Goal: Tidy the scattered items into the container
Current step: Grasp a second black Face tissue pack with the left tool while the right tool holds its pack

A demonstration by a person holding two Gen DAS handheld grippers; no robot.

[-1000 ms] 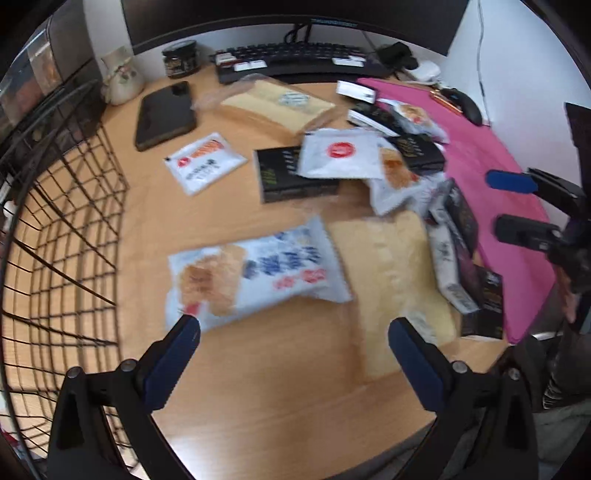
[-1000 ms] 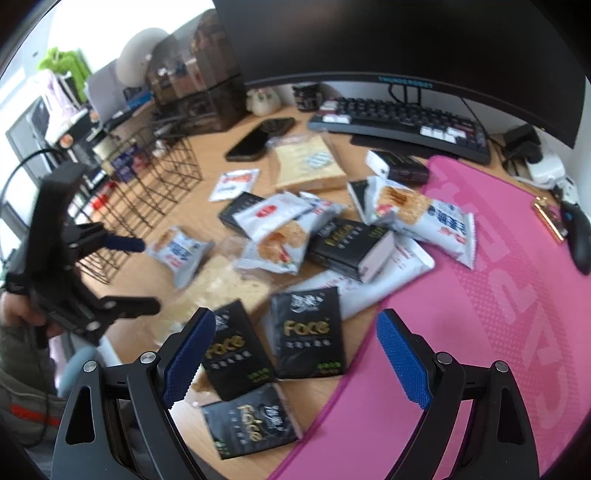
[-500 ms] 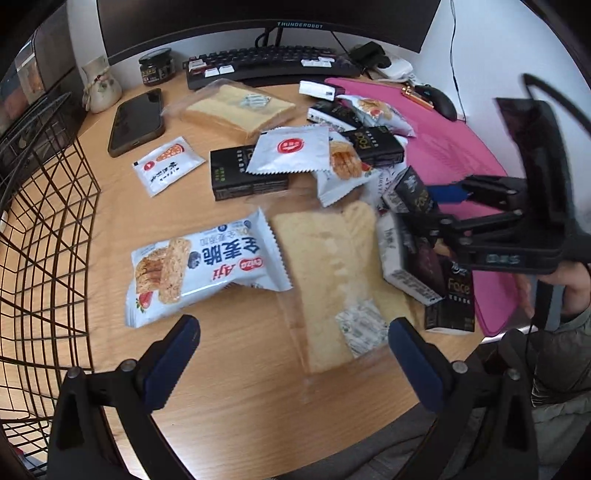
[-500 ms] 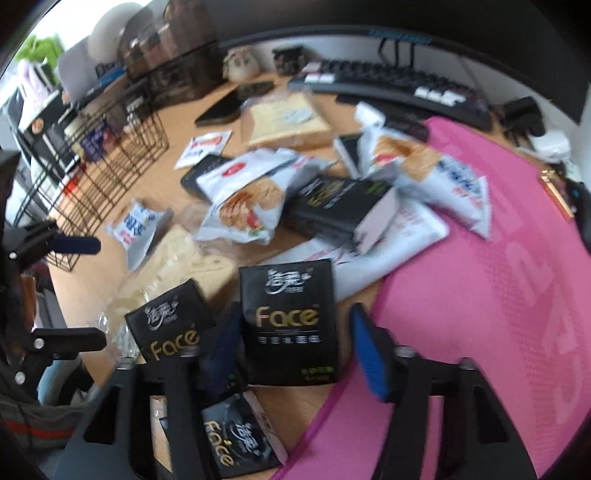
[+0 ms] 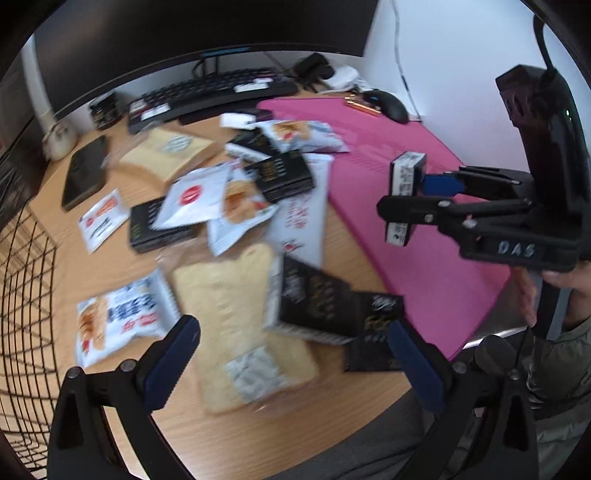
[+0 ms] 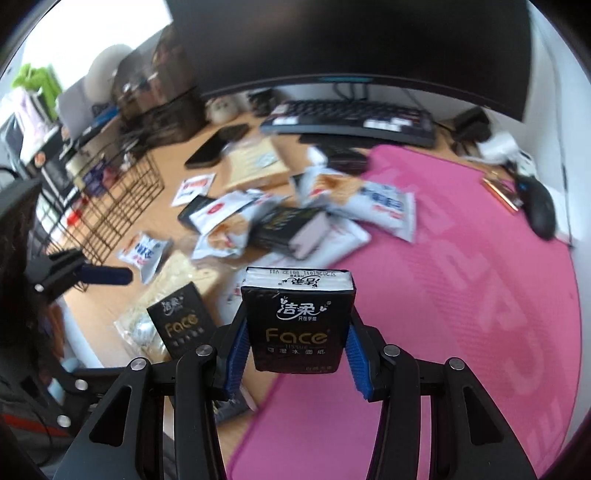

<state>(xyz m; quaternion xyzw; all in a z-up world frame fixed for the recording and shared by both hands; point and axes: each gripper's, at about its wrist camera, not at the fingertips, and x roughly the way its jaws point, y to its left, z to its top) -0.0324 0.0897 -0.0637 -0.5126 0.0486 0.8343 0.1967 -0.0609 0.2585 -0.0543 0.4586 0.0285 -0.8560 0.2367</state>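
Your right gripper point(image 6: 295, 345) has its jaws pinching a black Face tissue pack point(image 6: 298, 320), the blue pads pressed against its two side edges. The pack stands lifted clear of the counter point(image 5: 110, 258), above the edge of the pink mat point(image 6: 461, 277). From your left wrist view the same pack point(image 5: 406, 177) shows end-on, hanging over the pink mat point(image 5: 424, 229) to the right of the snack pile.

Your left gripper point(image 5: 295, 362) has its jaws spread wide with nothing between them. It hovers over the near edge of the counter, above a clear-wrapped slice of bread point(image 5: 236, 325).

Taking that bread slice as your landmark: a blue-and-white cracker packet point(image 5: 122, 321) lies just to its left, and the wire basket point(image 5: 26, 295) stands farther left at the counter's edge; what it holds cannot be told. Touching the bread on its right are two more black tissue packs point(image 5: 317, 306), one overlapping the other. Beyond the bread is a loose heap of white sachets point(image 5: 192, 195), snack bags and black boxes, some overlapping the pink mat. Farther back lies a second wrapped bread slice point(image 5: 170, 151), with a dark phone point(image 5: 86, 171) to its left. A keyboard point(image 5: 214, 92) sits behind everything, under the monitor point(image 5: 203, 29). A black mouse point(image 5: 388, 105) rests at the far end of the mat.
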